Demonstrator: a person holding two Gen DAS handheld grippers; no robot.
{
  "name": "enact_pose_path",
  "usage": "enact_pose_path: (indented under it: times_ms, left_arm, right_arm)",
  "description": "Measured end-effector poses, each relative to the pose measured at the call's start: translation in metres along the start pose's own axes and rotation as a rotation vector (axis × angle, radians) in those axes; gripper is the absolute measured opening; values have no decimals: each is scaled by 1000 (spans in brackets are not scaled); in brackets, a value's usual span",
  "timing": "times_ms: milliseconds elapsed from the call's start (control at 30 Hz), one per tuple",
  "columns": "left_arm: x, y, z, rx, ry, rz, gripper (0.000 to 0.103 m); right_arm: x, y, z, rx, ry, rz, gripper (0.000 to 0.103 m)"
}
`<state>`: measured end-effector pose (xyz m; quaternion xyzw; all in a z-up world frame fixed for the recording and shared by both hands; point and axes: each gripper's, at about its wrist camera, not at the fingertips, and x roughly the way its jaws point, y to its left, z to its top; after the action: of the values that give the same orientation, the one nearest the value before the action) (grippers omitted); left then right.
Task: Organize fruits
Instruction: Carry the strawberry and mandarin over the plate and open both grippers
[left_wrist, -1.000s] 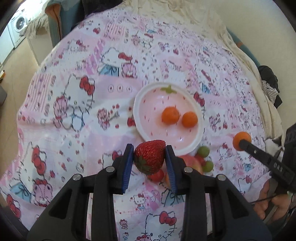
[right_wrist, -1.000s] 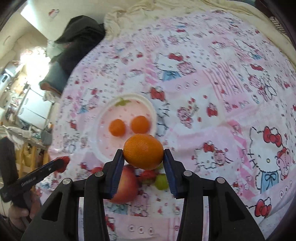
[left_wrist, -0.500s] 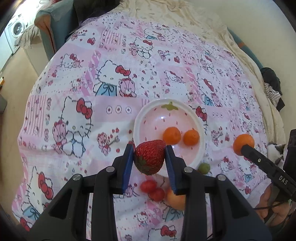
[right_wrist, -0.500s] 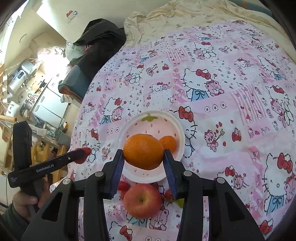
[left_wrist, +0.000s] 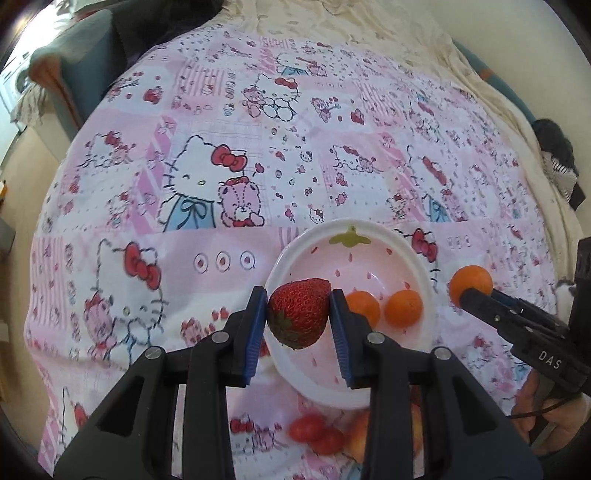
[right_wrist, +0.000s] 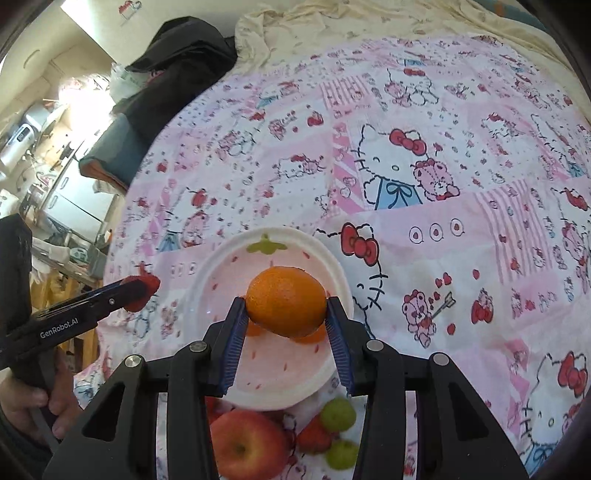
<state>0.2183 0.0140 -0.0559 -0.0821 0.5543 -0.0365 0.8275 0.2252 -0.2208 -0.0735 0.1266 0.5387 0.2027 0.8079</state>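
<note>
Pink cartoon-cat bedding (left_wrist: 229, 177) covers the bed in front of you, with a cream blanket (left_wrist: 369, 33) bunched at the far end and dark clothing (right_wrist: 177, 62) heaped beside it.

On the bedding sits a white plate (left_wrist: 280, 258) with a pink strawberry-patterned well. In the left wrist view two small oranges (left_wrist: 402, 307) lie side by side in its right half.

Your left tool (left_wrist: 298, 318) is pinching a strawberry (left_wrist: 298, 312) between its blue pads; the berry hangs over the plate's left part, its leafy end towards the lower left. Your right tool (right_wrist: 285, 312) is clamped on a larger orange (right_wrist: 285, 302), which hangs over the middle of the plate (right_wrist: 332, 266) and hides most of the two small oranges behind it. Whether either held fruit touches the plate cannot be told.

Each tool shows in the other's view: the one with the orange (left_wrist: 471, 284) comes in from the right, just beyond the plate's rim, and the one with the strawberry (right_wrist: 142, 291) comes in from the left, beside the rim. A hand (right_wrist: 33, 406) grips that handle at the lower left.

Close to you, just off the plate's near rim, a loose group of fruit rests on the bedding: a red apple (right_wrist: 247, 443), a second strawberry (right_wrist: 312, 435) and two green grapes (right_wrist: 338, 415), all close together.
</note>
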Motion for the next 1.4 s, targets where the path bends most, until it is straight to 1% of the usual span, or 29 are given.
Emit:
enact_pose_path:
  times_ms: [133, 233, 300, 367, 433, 533, 667, 800, 967, 1000, 1067, 1100, 1133, 1200, 1333, 1400]
  left_arm:
    - [23, -5, 3, 33, 22, 5, 30]
    - [33, -6, 3, 40, 24, 13, 30]
    - [39, -6, 4, 46, 35, 6, 30]
    - [44, -7, 3, 58, 36, 19, 30]
    - [49, -5, 1, 54, 49, 22, 30]
    - [56, -2, -2, 49, 74, 25, 30]
    - [61, 2, -3, 51, 76, 44, 30]
    - [62, 0, -4, 65, 64, 54, 31]
    - [62, 0, -5, 70, 60, 55, 31]
    - [62, 0, -5, 66, 62, 49, 33]
    - [61, 0, -5, 58, 65, 21, 48]
    - [59, 0, -5, 53, 61, 12, 63]
    - [58, -1, -5, 53, 55, 14, 75]
    - [54, -3, -6, 55, 38, 22, 78]
    - [51, -4, -5, 60, 37, 18, 78]
    - [48, -3, -4, 57, 29, 29, 78]
  right_arm:
    - [22, -4, -1, -16, 17, -3, 45]
    - [38, -5, -3, -27, 12, -31, 45]
    - [44, -5, -3, -23, 12, -25, 45]
    - [49, -3, -2, -36, 18, -32, 45]
    - [51, -3, 0, -41, 18, -38, 45]
    - [52, -8, 3, -13, 29, -20, 46]
    - [52, -9, 3, -8, 37, -8, 47]
    - [52, -5, 4, -30, 41, -15, 47]
    - [53, -6, 5, -15, 47, 11, 48]
    - [53, -6, 5, -11, 46, 17, 48]
    - [50, -7, 6, -8, 31, 36, 58]
    - [48, -6, 7, -7, 24, 38, 66]
    - [45, -6, 7, -4, 11, 40, 71]
    - [41, -7, 9, 1, -2, 41, 75]
    - [35, -12, 11, 26, -15, 44, 75]
    - [33, -12, 12, 24, -22, 36, 75]
